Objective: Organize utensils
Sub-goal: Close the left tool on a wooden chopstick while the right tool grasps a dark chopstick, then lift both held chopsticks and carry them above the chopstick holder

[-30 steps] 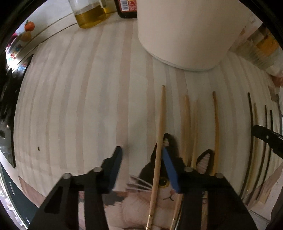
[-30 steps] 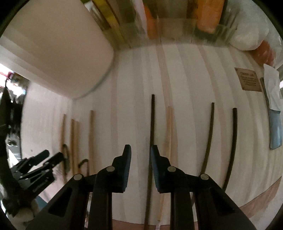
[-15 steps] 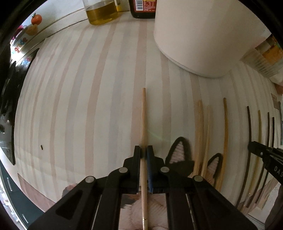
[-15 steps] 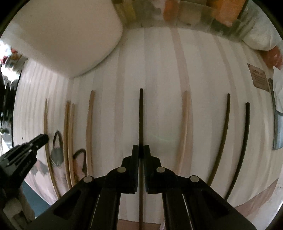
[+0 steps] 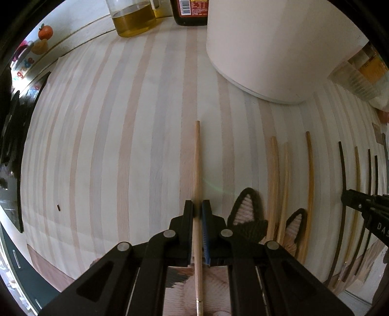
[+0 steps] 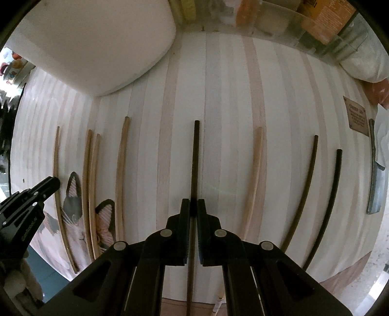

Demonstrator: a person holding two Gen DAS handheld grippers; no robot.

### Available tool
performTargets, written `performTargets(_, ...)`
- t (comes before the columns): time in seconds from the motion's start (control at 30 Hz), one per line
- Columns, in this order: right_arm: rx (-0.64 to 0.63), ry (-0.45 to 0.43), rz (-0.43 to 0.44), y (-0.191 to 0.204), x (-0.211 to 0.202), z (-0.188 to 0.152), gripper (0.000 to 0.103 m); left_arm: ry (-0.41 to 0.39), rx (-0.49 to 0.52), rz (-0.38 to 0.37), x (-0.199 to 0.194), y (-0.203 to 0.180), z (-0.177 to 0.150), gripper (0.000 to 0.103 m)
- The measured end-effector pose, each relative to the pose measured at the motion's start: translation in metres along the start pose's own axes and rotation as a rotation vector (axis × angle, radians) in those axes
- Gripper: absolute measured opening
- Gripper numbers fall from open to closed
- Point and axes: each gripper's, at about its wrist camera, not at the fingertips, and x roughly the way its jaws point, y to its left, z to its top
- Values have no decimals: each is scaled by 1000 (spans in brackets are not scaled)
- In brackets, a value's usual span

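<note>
Several chopsticks lie side by side on a striped wooden board (image 5: pixel 121 145). My left gripper (image 5: pixel 197 209) points down and is shut on a light wooden chopstick (image 5: pixel 197 158), which runs straight away between its fingers. My right gripper (image 6: pixel 193 206) is shut on a dark chopstick (image 6: pixel 195 155) the same way. Right of the left gripper lie three more light chopsticks (image 5: pixel 273 175), then dark ones (image 5: pixel 344 175). In the right wrist view a light chopstick (image 6: pixel 254 175) and two dark ones (image 6: pixel 304 189) lie to the right, light ones (image 6: pixel 120 170) to the left.
A big white round container (image 5: pixel 267 48) stands at the back of the board. An oil jar (image 5: pixel 135 19) and a dark sauce bottle (image 5: pixel 192 12) stand behind it. A cat-patterned mat (image 5: pixel 245 214) lies under the near chopstick ends. A clear rack of packets (image 6: pixel 304 29) lines the back.
Both grippers have closed: the left one shifted over onto the light chopstick and gripped it, the right one moved sideways and gripped the dark chopstick.
</note>
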Motion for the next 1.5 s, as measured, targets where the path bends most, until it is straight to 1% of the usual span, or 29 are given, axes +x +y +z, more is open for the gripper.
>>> performTargets(0.4,-10,-2,-32,17,10,1,5,3,12,9,0,-3,2,5)
performTargets(0.57,-10,-26,-45,24,10,-6,5,1,11,9,-1,-3,2,4)
performTargets(0.63,-10,-50,-39,25,10,-11,5,-5,11,1,-6,-3,0,4)
performTargets(0.7,14,-75,11,21,8,-18,5,-20,13,-8,-14,-2,-2,4)
performTargets(0.9,57,-170,76,11,-15,-35,5,-89,7,-46,-52,0,-7,4)
performTargets(1.07,71,-243,100,3,-36,-48,5,-165,-8,-65,-85,3,-10,4)
performTargets(1.3,79,-371,116,1,-78,-64,5,-237,-1,-99,-121,4,-4,4)
performTargets(1.33,79,-387,120,-4,-84,-58,5,-249,4,-102,-127,3,-4,4)
performTargets(1.4,80,-420,128,-9,-98,-59,5,-272,9,-99,-135,-1,-2,4)
performTargets(1.43,79,-431,133,-13,-100,-51,5,-287,13,-94,-141,-2,-1,4)
performTargets(1.5,73,-464,136,-11,-111,-51,4,-309,17,-90,-148,-2,1,4)
